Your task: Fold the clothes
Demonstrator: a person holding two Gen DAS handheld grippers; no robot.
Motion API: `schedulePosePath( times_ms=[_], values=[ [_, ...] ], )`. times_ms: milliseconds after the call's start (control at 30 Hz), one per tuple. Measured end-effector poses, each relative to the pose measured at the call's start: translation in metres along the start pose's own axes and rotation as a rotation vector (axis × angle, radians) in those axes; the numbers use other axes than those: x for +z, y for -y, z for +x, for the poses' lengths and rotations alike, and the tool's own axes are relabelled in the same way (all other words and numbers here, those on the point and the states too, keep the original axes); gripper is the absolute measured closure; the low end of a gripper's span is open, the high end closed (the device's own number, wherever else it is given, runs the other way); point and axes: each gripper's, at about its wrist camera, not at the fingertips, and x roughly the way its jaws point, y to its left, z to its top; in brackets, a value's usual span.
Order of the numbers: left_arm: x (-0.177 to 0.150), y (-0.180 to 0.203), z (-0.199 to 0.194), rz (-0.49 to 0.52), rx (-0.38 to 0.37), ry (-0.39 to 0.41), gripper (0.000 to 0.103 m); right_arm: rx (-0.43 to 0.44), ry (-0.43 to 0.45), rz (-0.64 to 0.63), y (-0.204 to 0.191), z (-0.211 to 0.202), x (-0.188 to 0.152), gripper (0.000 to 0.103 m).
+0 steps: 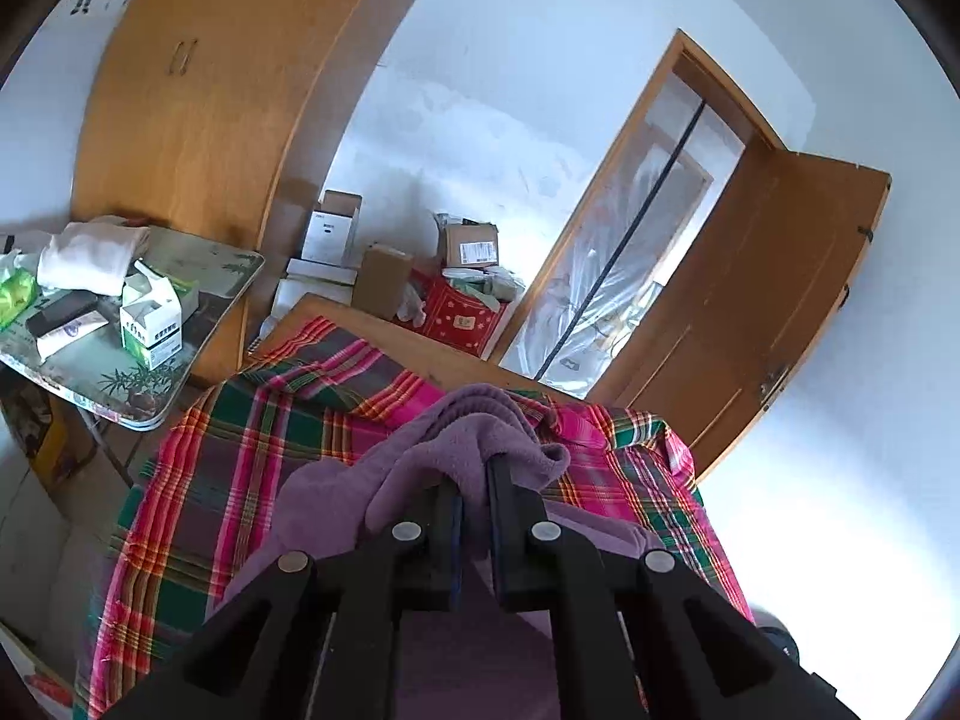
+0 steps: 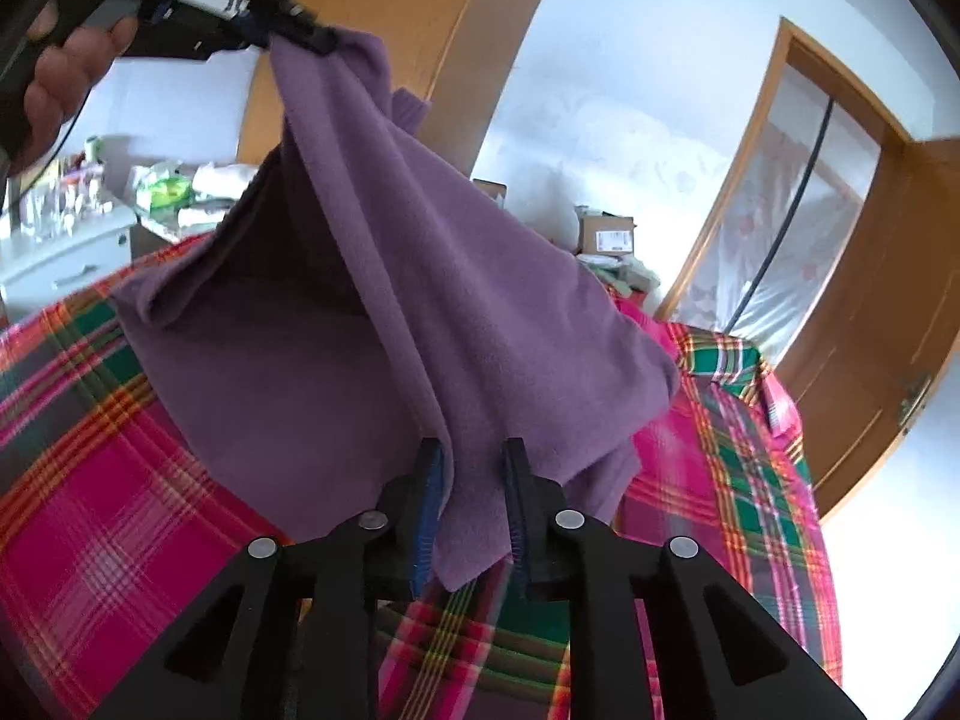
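- Purple garment (image 2: 432, 300) hangs above the plaid bedspread (image 2: 108, 480).
- My left gripper (image 1: 474, 468) pinches its upper edge.
- My right gripper (image 2: 474, 462) clamps its lower corner.

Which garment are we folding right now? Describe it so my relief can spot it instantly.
Find the bed with the pink-and-green plaid sheet. Lifted above it hangs the purple fleece garment, pinched by the left tongs up top and the right tongs below. It is the only plain, single-coloured cloth there.
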Motion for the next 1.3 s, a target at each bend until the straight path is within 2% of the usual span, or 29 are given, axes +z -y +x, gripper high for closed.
schedulePosePath(
  times_ms=[133,300,433,600,633,733,800,867,1033,1100,1167,1233,1300],
  values=[
    [0.0,-0.004,0.001,-0.012,0.005,-0.006,0.096,-0.04,0.044,0.031,0.012,-0.013,0.007,0.097],
    [0.001,-0.003,-0.001,-0.007,-0.01,0.002,0.096,-0.13,0.135,0.068,0.033,-0.037,0.024,0.098],
    [0.002,-0.001,-0.002,-0.003,-0.014,0.007,0.096,-0.18,0.187,0.05,0.04,-0.05,0.039,0.098],
    [0.005,0.003,-0.002,0.005,-0.028,0.017,0.096,-0.278,0.278,0.013,0.046,-0.069,0.059,0.098],
    [0.005,0.004,-0.002,0.005,-0.034,0.018,0.096,-0.297,0.292,0.007,0.047,-0.071,0.062,0.102],
    [0.008,0.006,0.001,0.0,-0.019,0.019,0.096,-0.432,0.356,-0.02,0.05,-0.079,0.072,0.103],
    [0.01,0.006,0.005,-0.006,-0.009,0.02,0.096,-0.447,0.36,-0.026,0.055,-0.08,0.08,0.103],
    [0.009,0.004,0.011,-0.009,0.004,0.012,0.096,-0.384,0.319,-0.018,0.061,-0.07,0.082,0.103],
    [0.009,-0.005,0.025,-0.02,0.03,-0.001,0.096,-0.08,0.191,0.054,0.054,-0.048,0.066,0.1],
    [0.012,-0.008,0.028,-0.025,0.05,0.004,0.096,0.032,0.15,0.055,0.045,-0.04,0.06,0.092],
    [0.014,-0.01,0.029,-0.033,0.053,0.006,0.096,0.113,0.124,0.037,0.032,-0.034,0.055,0.076],
    [0.016,-0.011,0.03,-0.034,0.059,0.007,0.096,0.147,0.111,-0.006,0.011,-0.03,0.05,0.074],
    [0.016,-0.011,0.029,-0.044,0.057,0.009,0.096,0.152,0.097,-0.053,-0.008,-0.021,0.048,0.066]
  ],
)
